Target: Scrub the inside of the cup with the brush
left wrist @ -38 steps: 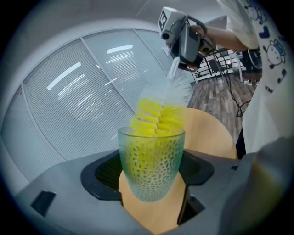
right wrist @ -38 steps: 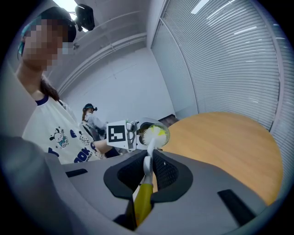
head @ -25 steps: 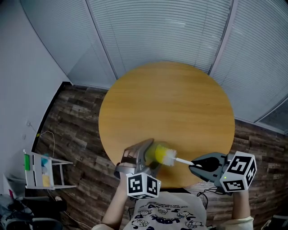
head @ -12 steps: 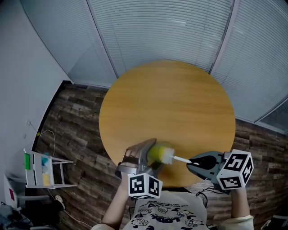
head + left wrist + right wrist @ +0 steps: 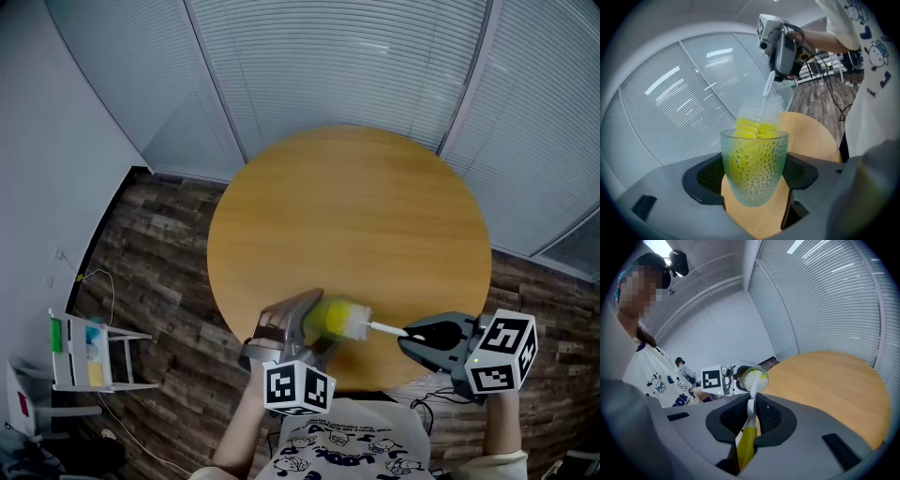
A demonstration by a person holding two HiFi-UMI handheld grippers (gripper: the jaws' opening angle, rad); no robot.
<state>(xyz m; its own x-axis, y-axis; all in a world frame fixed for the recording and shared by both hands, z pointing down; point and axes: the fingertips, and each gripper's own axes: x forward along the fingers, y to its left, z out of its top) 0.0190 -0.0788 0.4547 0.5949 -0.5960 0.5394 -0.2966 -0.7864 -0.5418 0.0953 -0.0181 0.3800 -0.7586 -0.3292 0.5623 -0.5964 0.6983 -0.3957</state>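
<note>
The likeliest mishap is the cup point(image 5: 330, 319) twisting or sliding out of the left claw point(image 5: 312, 326). That claw grasps it only by its smooth, tapering sides, so a hard shove from the brush point(image 5: 361, 325) could lever it loose. The right claw point(image 5: 405, 335) is clenched on the brush's thin handle, which could swivel between the jaws or flex at its white stem if pressed sideways.

The cup is held over the near edge of the tabletop point(image 5: 356, 206), tipped with its mouth to the right. It is translucent pale green with a dimpled wall. The brush's yellow tip shows through it, and white bristles stand at the rim.
</note>
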